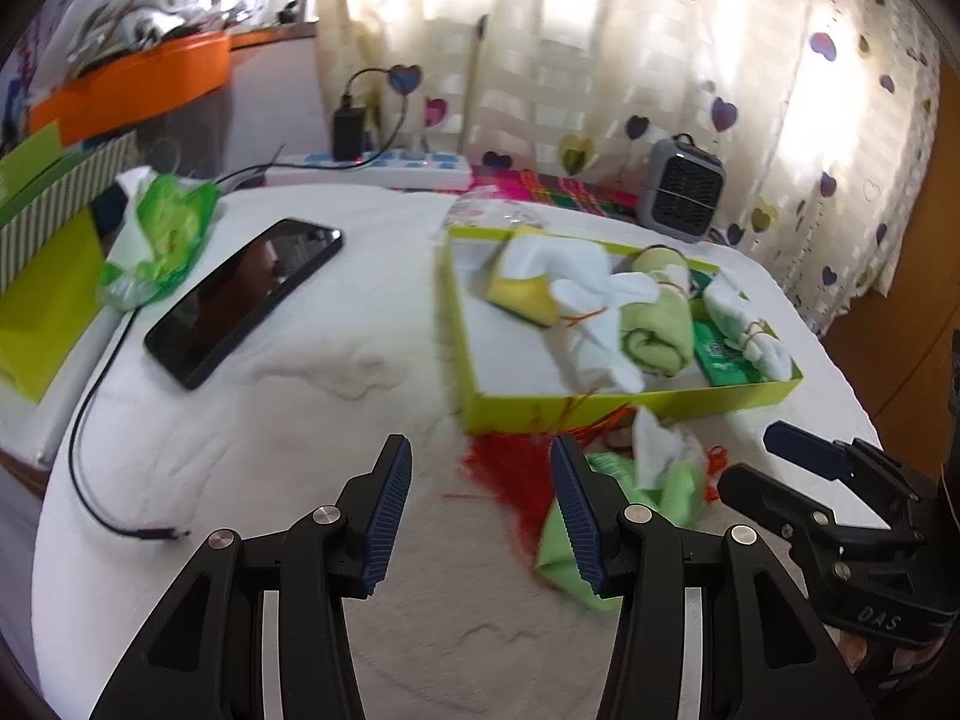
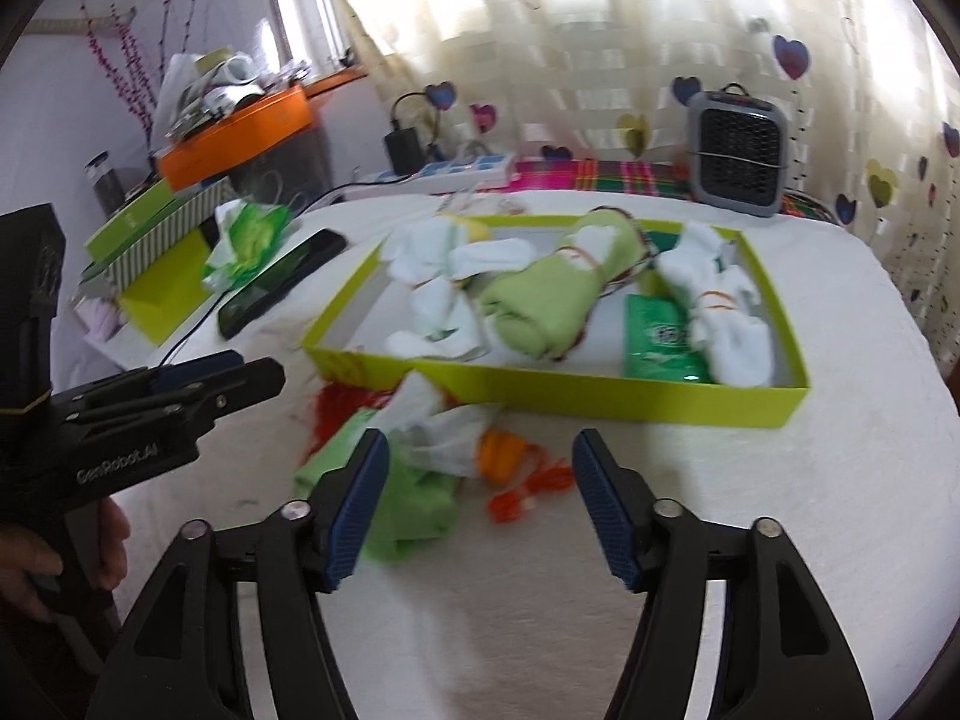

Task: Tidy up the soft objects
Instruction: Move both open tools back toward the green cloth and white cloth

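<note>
A shallow lime-green box point(image 1: 630, 405) point(image 2: 600, 393) on the white bed holds rolled white cloths point(image 2: 456, 261), a rolled green cloth point(image 1: 654, 324) point(image 2: 543, 300) and a green packet point(image 2: 657, 342). In front of the box lies a loose green cloth point(image 1: 570, 546) point(image 2: 408, 510) with a white cloth point(image 2: 444, 432) on it, beside orange rubber bands point(image 2: 519, 480) and red thread point(image 1: 510, 468). My left gripper point(image 1: 480, 516) is open and empty, just left of the loose cloth. My right gripper point(image 2: 474, 510) is open and empty, over the loose cloth and bands.
A black phone point(image 1: 240, 300) and a green-white tissue pack point(image 1: 162, 234) lie left of the box. A cable point(image 1: 90, 480) trails at the bed's left edge. A grey heater point(image 2: 738, 153), a power strip point(image 1: 372, 171) and stacked boxes point(image 1: 48, 228) ring the bed.
</note>
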`<state>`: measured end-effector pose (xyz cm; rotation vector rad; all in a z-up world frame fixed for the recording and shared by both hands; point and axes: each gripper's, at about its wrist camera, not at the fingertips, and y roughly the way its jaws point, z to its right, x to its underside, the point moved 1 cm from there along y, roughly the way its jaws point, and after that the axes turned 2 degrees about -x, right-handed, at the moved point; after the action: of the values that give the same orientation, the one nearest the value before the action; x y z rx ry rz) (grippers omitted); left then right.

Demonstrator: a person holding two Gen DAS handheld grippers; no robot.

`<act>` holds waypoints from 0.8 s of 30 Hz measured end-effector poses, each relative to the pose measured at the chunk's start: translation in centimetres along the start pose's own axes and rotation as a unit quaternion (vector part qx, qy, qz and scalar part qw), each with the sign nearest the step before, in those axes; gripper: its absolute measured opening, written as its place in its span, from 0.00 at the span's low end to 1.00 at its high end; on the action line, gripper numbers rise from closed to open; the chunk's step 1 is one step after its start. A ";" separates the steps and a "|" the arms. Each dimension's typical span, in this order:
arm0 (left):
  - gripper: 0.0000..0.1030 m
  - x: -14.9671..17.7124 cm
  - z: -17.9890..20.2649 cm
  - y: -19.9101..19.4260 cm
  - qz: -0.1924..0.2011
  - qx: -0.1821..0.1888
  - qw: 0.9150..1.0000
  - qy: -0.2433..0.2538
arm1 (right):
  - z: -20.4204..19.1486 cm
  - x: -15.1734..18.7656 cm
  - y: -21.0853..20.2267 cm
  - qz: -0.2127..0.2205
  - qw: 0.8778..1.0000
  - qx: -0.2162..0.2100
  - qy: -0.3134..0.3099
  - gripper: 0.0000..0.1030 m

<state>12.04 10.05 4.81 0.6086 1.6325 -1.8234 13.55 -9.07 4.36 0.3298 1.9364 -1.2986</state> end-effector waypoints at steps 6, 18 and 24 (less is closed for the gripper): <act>0.46 0.6 -1.8 0.0 -0.004 -0.005 1.000 -0.020 | -2.1 0.5 1.0 -0.013 1.000 -0.019 -0.018 0.66; 0.46 1.0 -2.6 0.3 -0.010 0.004 1.000 -0.027 | -5.5 2.3 3.3 -0.059 0.996 -0.023 -0.070 0.66; 0.46 1.1 -2.8 0.4 -0.014 0.008 0.999 -0.029 | -6.2 2.8 4.3 -0.072 0.993 0.005 -0.096 0.66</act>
<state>11.38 12.64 3.36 0.5382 1.5974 -1.8578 11.46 -2.30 0.64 0.0683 1.8177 -1.3799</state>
